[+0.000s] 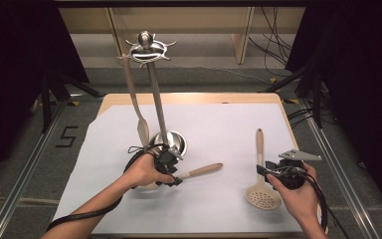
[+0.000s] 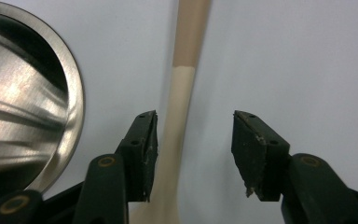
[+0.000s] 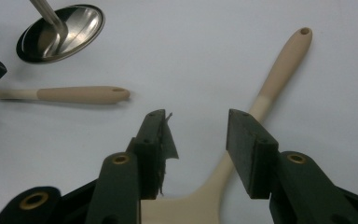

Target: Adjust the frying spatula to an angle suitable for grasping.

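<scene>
A utensil with a tan handle (image 1: 202, 171) lies on the white paper, its head hidden under my left hand. My left gripper (image 1: 174, 177) is low over its pale neck (image 2: 179, 116); the jaws stand open around the neck, which lies close to the left pad (image 2: 148, 149) with a gap to the other pad. A cream slotted spoon (image 1: 262, 195) lies at the right, handle pointing away. My right gripper (image 1: 262, 172) hovers open over its neck (image 3: 223, 172), and the handle (image 3: 279, 65) runs on beyond the jaws (image 3: 196, 116).
A steel utensil stand (image 1: 156, 99) rises from a round base (image 1: 175, 141) just beyond my left hand, with a long beige spoon (image 1: 133, 97) hanging from its top hooks. White paper (image 1: 219, 124) covers the table. The base (image 2: 23, 102) is just left of the left jaw.
</scene>
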A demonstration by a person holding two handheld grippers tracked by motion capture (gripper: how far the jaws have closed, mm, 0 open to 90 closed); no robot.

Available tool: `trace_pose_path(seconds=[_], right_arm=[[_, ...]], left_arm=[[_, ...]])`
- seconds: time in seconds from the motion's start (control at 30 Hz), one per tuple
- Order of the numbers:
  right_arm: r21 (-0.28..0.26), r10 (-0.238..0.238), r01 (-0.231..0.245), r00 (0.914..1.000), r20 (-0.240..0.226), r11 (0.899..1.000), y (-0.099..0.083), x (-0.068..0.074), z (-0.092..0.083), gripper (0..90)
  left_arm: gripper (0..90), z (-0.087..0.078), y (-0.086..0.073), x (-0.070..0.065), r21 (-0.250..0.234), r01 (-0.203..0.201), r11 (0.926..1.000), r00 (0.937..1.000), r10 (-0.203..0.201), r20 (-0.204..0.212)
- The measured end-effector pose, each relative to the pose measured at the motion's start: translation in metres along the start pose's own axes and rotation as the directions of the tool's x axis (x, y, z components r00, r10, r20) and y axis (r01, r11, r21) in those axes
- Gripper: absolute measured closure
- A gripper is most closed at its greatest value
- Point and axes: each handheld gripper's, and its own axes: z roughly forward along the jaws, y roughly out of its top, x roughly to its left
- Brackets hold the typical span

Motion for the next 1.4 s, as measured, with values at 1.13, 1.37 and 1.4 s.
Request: trace_pose_path(seconds=[1.13,1.37,1.4], right_arm=[[0.008,0.004,-0.004,1.0000,-0.003,1.000,0.000,0.000,0.000,58.6],[0.006,0.000,0.000,1.0000,0.002,1.000,0.000,0.000,0.000,58.6],[0.007,-0.001,0.001,1.0000,0.004,1.000,0.000,0.000,0.000,58.6]], left_arm=[[65.5,0.023,0.008,0.008,0.127,0.022,0.9916,0.9998,-0.022,0.000],[69.7,0.023,0.010,0.007,0.153,-0.010,0.9882,0.9997,0.013,-0.019],[70.3,0.023,0.010,0.007,0.154,-0.014,0.9880,0.9996,0.018,-0.023]])
